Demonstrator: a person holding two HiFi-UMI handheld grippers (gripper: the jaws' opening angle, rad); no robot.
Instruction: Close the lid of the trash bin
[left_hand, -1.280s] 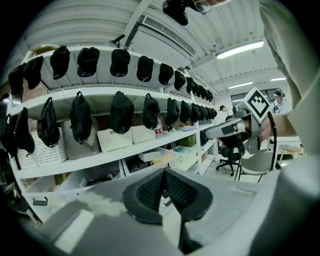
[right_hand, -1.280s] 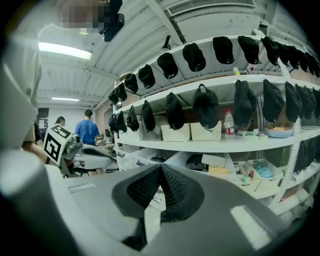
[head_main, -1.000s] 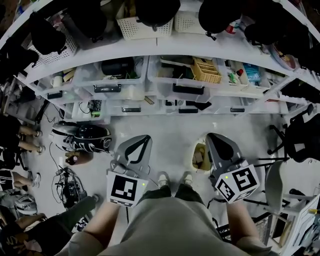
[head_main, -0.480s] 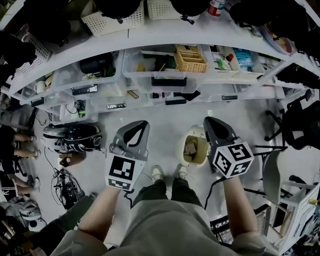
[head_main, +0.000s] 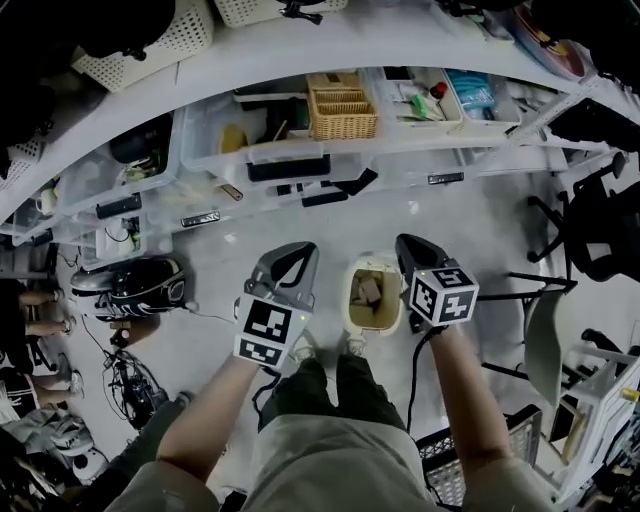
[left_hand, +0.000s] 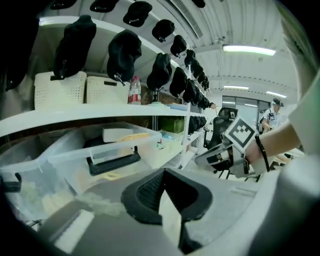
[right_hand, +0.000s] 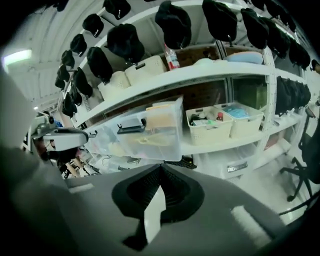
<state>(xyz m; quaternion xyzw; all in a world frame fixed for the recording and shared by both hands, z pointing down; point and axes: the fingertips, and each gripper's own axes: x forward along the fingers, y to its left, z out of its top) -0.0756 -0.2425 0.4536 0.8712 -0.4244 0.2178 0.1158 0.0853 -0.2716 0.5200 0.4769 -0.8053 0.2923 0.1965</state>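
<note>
In the head view a small cream trash bin (head_main: 372, 296) stands open on the floor just ahead of the person's shoes, with brownish scraps inside. I cannot make out its lid. My left gripper (head_main: 298, 252) hovers just left of the bin and my right gripper (head_main: 405, 244) just right of it, above its right rim. In both gripper views the jaws meet at a point with nothing between them, the left gripper (left_hand: 164, 173) and the right gripper (right_hand: 160, 168) alike. Neither gripper view shows the bin.
White shelves with clear storage boxes (head_main: 250, 150) and a wicker basket (head_main: 340, 106) run across ahead. A black helmet (head_main: 135, 286) and cables (head_main: 130, 385) lie on the floor at left. A black chair (head_main: 592, 230) and a wire basket (head_main: 480, 458) stand at right.
The person has stepped toward the shelves and the head view has tilted down. The bin has come out from behind the right gripper and now lies between both grippers, which have drawn closer together.
</note>
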